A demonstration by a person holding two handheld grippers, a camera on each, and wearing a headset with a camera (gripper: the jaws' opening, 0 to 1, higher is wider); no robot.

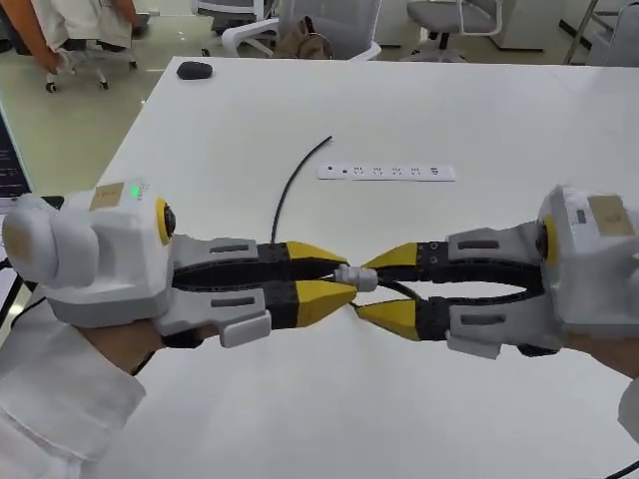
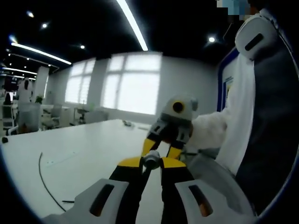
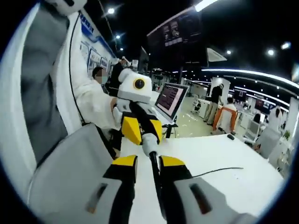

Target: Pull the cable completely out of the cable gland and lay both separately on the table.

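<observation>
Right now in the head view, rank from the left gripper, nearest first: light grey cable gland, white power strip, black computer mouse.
1. Light grey cable gland: clamped in the left gripper.
2. White power strip: behind, centre.
3. Black computer mouse: far back, left.

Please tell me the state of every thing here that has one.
left hand-held gripper: shut on cable gland.
right hand-held gripper: open, jaws around cable.
cable gland: gripped, cable not yet out.
cable: far end lies on table.
power strip: flat on table.
</observation>
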